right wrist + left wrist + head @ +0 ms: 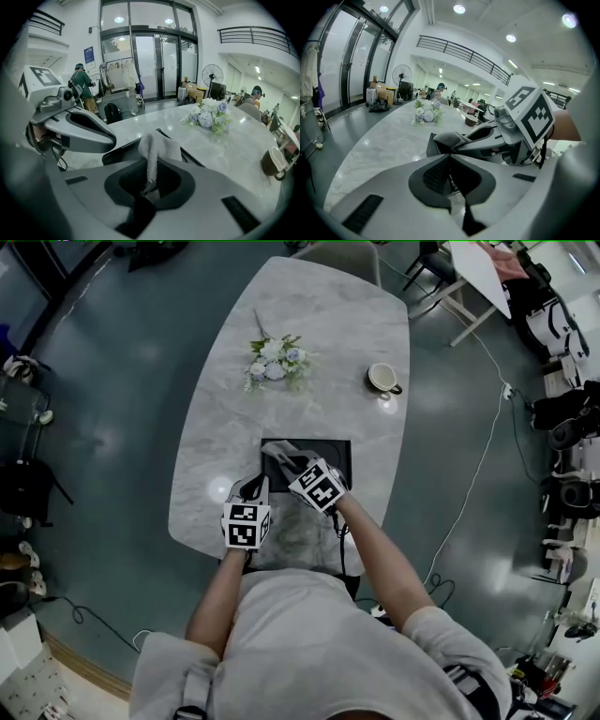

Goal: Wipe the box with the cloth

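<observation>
Two grippers were held low over the near end of the marble surface (309, 324), where the black box (333, 451) lay flat just in front of the person. The right gripper (149, 183) was closed tight on the grey cloth (157, 145), which was pinched as a narrow fold between the jaws and bunched out beyond them over the near left part of the box. Whether the cloth was pressed onto the lid or only held just above it could not be made out. The left gripper (450, 158) was seen with its jaws brought together and nothing caught between them; it was kept just beside the box's near left corner, close to the right gripper, and no grip on the box was shown. A bunch of flowers (277, 360) and a cup (382, 378) were left well apart from the work, farther up the surface. The task was judged to be at an early stage: the cloth had been taken up and brought to the box, but most of the lid was uncovered, so the far and right parts were presumably left to be wiped.
</observation>
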Tool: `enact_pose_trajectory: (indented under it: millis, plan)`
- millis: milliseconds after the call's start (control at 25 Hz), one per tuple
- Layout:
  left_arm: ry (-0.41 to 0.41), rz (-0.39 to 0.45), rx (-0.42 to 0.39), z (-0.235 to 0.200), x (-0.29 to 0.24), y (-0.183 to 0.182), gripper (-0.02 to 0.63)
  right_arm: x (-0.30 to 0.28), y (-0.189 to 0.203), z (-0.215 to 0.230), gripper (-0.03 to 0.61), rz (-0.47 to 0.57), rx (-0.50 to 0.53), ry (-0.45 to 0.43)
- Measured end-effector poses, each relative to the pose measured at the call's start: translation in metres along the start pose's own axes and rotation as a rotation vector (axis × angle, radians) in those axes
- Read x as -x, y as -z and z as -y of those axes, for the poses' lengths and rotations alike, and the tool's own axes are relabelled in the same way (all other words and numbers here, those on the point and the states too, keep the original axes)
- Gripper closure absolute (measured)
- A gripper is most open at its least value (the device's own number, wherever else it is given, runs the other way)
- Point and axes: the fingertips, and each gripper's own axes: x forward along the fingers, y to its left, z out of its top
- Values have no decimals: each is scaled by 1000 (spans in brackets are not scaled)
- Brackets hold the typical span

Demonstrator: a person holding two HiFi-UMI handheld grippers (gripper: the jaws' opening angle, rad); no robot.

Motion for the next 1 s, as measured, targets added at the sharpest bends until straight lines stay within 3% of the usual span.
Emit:
enact_pose_trajectory:
  millis: [360, 1000]
  plan:
    - [18, -17, -15, 9, -2, 8, 591, 14, 14, -17, 532, 35, -42, 32]
    - [29, -21, -36, 16, 8, 11, 591, 31, 33, -51, 532, 35, -27, 43]
